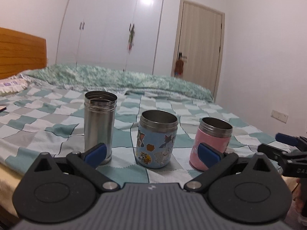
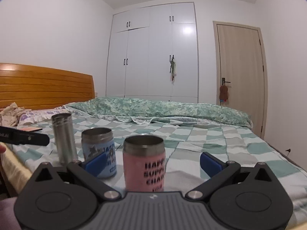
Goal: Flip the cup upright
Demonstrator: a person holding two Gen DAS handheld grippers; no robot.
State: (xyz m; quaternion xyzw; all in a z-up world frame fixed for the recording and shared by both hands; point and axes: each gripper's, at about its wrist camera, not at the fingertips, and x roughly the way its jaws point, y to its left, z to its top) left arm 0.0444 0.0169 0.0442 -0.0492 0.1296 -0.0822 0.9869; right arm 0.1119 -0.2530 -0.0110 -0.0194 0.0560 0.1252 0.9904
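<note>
1. Left wrist view: left gripper (image 1: 152, 152) low over the near edge of the bed (image 1: 57, 118), jaws wide apart, nothing between the pads.
2. Three cups in a row on the checked sheet, all upright with open mouths up: tall steel cup (image 1: 99, 122) at left, blue cup (image 1: 156, 139) in the middle, pink cup (image 1: 212, 140) at right.
3. Left blue pad overlapping the steel cup's base in this view, right blue pad overlapping the pink cup's lower side; contact cannot be told.
4. Right gripper (image 1: 287, 149) partly visible at the right edge, beside the pink cup.
5. Behind: green quilt (image 1: 119, 78), wooden headboard (image 1: 21, 51), white wardrobe (image 1: 115, 25), door (image 1: 201, 44).
6. Right wrist view: right gripper (image 2: 153, 162) with jaws wide apart, gripping nothing.
7. Pink cup (image 2: 144, 163) upright, nearest, between the two pads and nearer the left one; blue cup (image 2: 98, 151) behind and left, partly covered by the left pad; steel cup (image 2: 64, 138) farthest left.
8. Black finger of the left gripper (image 2: 25, 138) entering from the left edge, near the steel cup.
9. Behind: quilt (image 2: 163, 109), headboard (image 2: 46, 86), wardrobe (image 2: 153, 51), door (image 2: 241, 72).
</note>
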